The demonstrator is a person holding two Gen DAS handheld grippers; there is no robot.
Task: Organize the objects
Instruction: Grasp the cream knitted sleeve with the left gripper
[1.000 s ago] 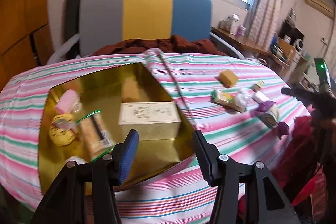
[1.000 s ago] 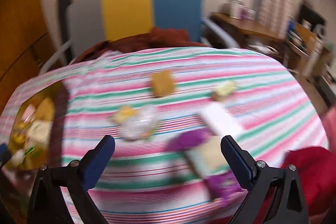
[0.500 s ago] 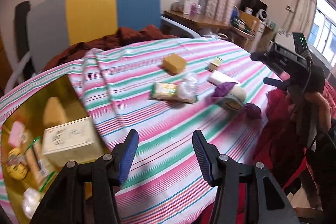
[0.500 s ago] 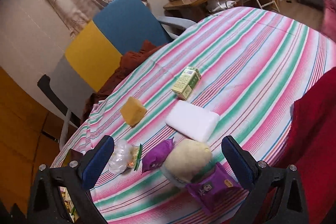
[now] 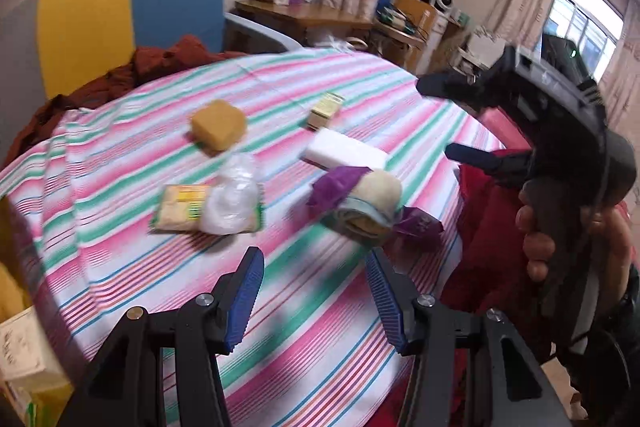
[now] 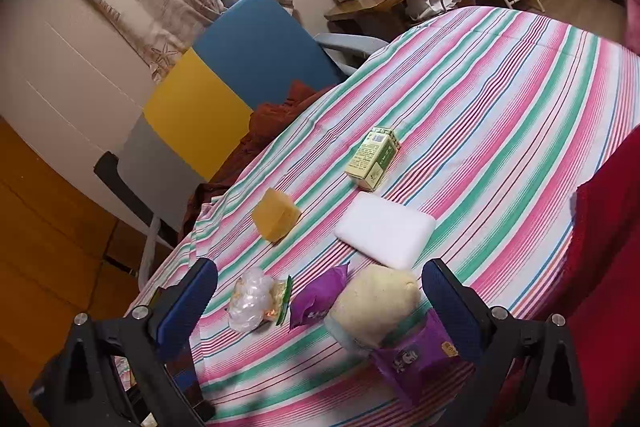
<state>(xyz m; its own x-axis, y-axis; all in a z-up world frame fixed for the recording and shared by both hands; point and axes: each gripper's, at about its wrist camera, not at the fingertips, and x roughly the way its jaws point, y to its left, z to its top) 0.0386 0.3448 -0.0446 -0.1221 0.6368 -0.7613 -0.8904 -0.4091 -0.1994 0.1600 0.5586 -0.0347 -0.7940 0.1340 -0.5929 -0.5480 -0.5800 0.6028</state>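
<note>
Loose items lie on the striped tablecloth (image 5: 320, 347): an orange sponge (image 5: 218, 123), a small green box (image 5: 326, 105), a white block (image 5: 344, 153), a cracker packet (image 5: 180, 207) under a clear bag (image 5: 232, 195), a rolled cloth (image 5: 374, 203) and two purple packets (image 5: 336, 183) (image 5: 420, 223). My left gripper (image 5: 314, 299) hangs open and empty in front of them. My right gripper (image 6: 320, 307) stands wide open. In its view the rolled cloth (image 6: 376, 303), a purple packet (image 6: 320, 295) and the clear bag (image 6: 250, 297) lie between its fingers, untouched.
A hand (image 5: 536, 247) holds the right gripper (image 5: 438, 117) over the table's right edge, beside a red cloth (image 5: 480, 227). The gold tray's box (image 5: 20, 347) shows at the far left. A grey, yellow and blue chair (image 6: 224, 79) stands behind the table.
The left gripper swung right, from over the gold tray to the loose items. The right gripper rolled and closed in on the rolled cloth. Both stayed open.
</note>
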